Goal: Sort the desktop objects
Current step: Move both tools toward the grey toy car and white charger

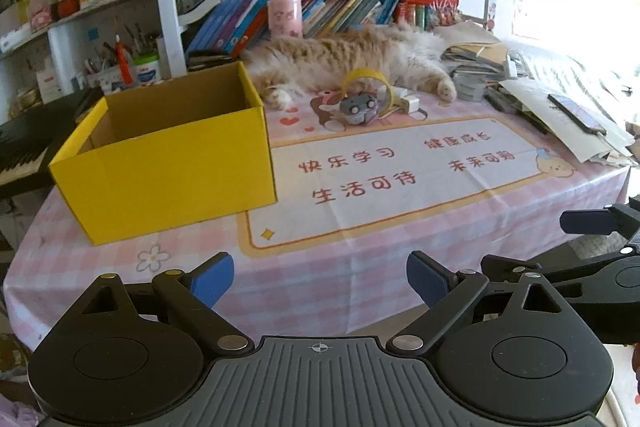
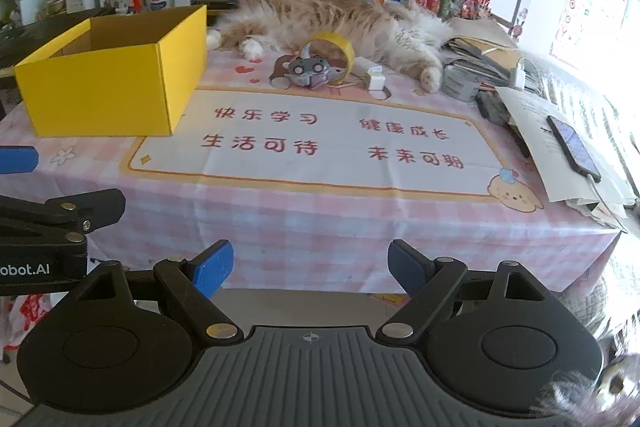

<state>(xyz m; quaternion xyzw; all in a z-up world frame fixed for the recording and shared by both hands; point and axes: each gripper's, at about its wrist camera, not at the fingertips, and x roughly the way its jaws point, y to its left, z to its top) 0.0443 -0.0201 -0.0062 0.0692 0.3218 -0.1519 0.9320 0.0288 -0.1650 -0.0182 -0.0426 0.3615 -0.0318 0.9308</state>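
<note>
The left tongs [image 1: 320,285] are being held open above the near edge of the surface [image 1: 360,267], with nothing between the blue pads. The right tongs [image 2: 310,269] are likewise being held open and empty, just off that near edge and beside the left tongs.

An open yellow box [image 1: 168,163] is being shown on the left part of the surface, standing on the pink checked cloth [image 2: 320,219]; its inside is not fully seen. Well beyond the tongs, near the middle of the far side, a small grey toy [image 2: 310,71] is being seen lying on the cloth, with a roll of yellow tape [image 2: 340,49] standing on edge just behind it and touching it. A small white charger [image 2: 376,79] is being seen just to the right of the tape.

An orange and white cat [image 1: 344,57] is being seen stretched out along the back of the surface, in front of the rows of books [image 1: 240,23]. At the right, a phone [image 2: 574,149] is being seen lying on a pile of papers [image 2: 532,115].
</note>
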